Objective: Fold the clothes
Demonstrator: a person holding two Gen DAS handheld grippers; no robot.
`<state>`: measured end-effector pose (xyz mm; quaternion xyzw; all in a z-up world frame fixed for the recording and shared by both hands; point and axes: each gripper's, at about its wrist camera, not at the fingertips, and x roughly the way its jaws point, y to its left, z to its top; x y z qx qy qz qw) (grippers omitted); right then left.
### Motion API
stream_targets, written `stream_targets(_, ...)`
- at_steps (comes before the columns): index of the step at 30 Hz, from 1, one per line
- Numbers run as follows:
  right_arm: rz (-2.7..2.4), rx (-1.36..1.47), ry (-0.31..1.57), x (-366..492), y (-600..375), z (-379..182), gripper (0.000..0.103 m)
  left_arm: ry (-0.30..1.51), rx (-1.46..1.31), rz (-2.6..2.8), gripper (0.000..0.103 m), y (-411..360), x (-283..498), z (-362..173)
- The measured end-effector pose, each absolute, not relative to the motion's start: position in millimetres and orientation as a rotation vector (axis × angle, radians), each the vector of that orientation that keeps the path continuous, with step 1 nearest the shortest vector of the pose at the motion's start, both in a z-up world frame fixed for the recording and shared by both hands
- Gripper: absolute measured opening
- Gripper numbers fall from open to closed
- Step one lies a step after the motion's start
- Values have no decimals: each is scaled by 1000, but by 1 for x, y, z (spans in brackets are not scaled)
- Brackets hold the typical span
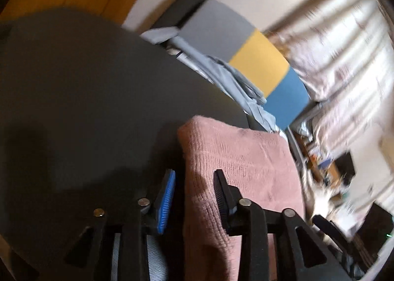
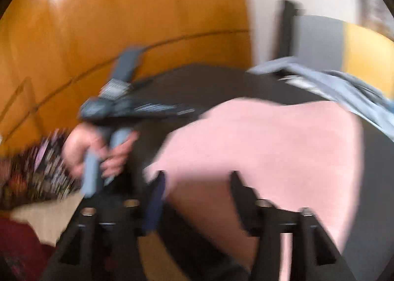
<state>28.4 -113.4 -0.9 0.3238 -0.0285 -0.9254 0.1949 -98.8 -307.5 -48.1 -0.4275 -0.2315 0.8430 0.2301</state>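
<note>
Two grippers work one pink knitted garment (image 1: 241,158) lying on the dark table (image 1: 86,84): the left gripper (image 1: 194,182) and the right gripper (image 2: 197,182) each stand spread, fabric between their fingers.

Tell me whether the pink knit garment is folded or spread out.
Folded, at least partly: the pink knit garment shows a doubled, rounded edge on the dark table. How many folds, cannot tell.
</note>
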Motion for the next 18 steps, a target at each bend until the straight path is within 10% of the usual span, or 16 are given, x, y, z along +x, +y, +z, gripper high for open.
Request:
stream_targets(7, -2744, 1076, -785, 13, 10, -22, 82, -185, -1292, 2400, 63, -258, -101, -53)
stream_targets(13, -2464, 1196, -1133, 1, 35, -77, 82, -394, -1318, 2307, 76, -275, -104, -74)
stream_targets(18, -2432, 1206, -1123, 12, 32, -81, 61, -337, -1306, 2327, 76, -269, -95, -73)
